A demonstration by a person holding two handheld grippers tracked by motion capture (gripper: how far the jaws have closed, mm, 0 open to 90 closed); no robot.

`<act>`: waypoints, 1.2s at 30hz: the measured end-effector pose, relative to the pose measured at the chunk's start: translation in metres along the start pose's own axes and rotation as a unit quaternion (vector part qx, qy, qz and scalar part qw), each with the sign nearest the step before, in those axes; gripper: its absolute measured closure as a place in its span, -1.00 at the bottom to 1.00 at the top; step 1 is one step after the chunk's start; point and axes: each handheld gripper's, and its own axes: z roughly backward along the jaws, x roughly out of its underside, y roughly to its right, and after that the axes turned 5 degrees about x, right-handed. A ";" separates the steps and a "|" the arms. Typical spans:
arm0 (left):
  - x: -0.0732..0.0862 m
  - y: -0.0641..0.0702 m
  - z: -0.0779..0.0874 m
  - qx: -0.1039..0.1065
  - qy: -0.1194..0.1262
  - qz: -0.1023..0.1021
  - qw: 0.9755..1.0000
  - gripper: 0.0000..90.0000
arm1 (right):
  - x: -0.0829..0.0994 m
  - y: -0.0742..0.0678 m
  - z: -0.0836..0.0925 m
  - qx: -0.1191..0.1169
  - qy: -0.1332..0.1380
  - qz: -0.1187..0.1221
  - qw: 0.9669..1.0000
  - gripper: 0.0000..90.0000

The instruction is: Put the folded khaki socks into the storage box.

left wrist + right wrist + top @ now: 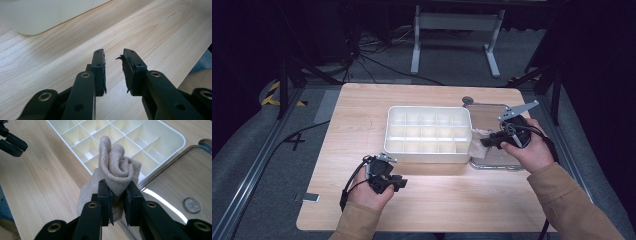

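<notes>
At the right edge of the white divided tray [428, 132] we see the right hand-held gripper [118, 195] clamped on a rolled beige sock [117, 170] — the roll stands up between the pads, its loose end hanging below the jaws. We place the sock over the tray's right rim, beside the clear lid [175, 177] that lies flat on the counter [362, 110]; a small round coin-like disc [192, 205] rests by the lid. Nearer the person, in front of the tray, we see the left hand-held gripper [113, 72] — its jaws stand apart with nothing between them, above bare wood, one pad's lining peeling at the tip. The tray's compartments that we can see hold nothing.
</notes>
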 end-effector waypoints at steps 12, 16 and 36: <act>0.008 -0.007 0.012 -0.006 0.017 0.014 1.000 0.57 | -0.022 0.009 -0.019 0.014 -0.017 0.051 0.998 0.72; 0.007 -0.008 0.011 -0.004 0.018 0.018 1.000 0.57 | -0.028 0.010 -0.025 0.014 -0.030 0.061 0.998 0.72; 0.003 -0.006 0.009 0.000 0.017 0.007 1.000 0.57 | -0.042 -0.001 -0.065 0.040 -0.096 0.109 0.989 0.72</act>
